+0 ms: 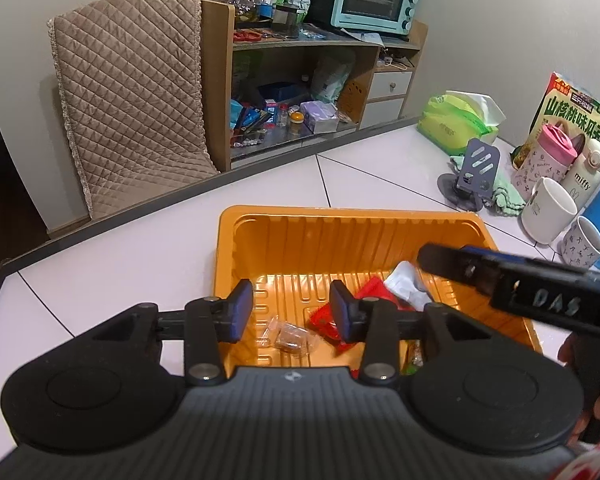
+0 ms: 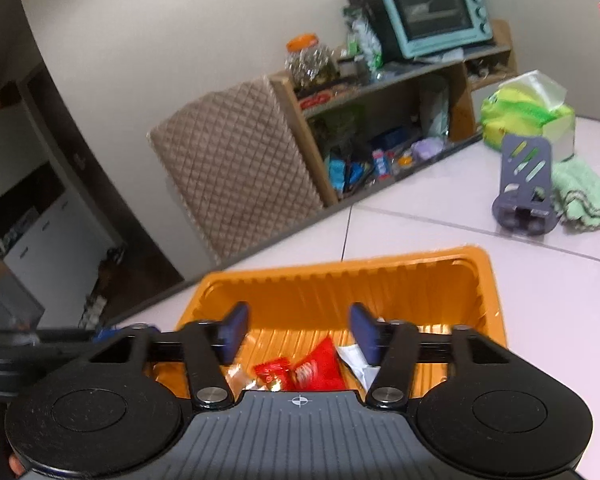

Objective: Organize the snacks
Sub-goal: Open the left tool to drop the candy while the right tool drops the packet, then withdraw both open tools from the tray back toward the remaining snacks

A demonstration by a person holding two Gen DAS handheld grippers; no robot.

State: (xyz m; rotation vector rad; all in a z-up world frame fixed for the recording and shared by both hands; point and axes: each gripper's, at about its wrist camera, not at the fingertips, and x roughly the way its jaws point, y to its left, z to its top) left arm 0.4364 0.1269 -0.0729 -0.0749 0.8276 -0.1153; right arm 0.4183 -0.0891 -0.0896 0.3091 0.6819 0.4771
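My left hand-held gripper (image 1: 292, 312): jaws spread, nothing pinched, above the orange tray (image 1: 340, 220). My right hand-held gripper (image 2: 298, 330): jaws spread, empty, over the same tray. Snacks in tray: clear-wrapped candy (image 1: 290, 336), red packets (image 2: 304, 370), white packet (image 1: 404, 284). Tray sits on the counter (image 1: 140, 256).

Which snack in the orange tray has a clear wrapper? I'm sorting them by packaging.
The small clear-wrapped snack on the tray floor; its brown contents show through. The red packets and white packet beside it are opaque.
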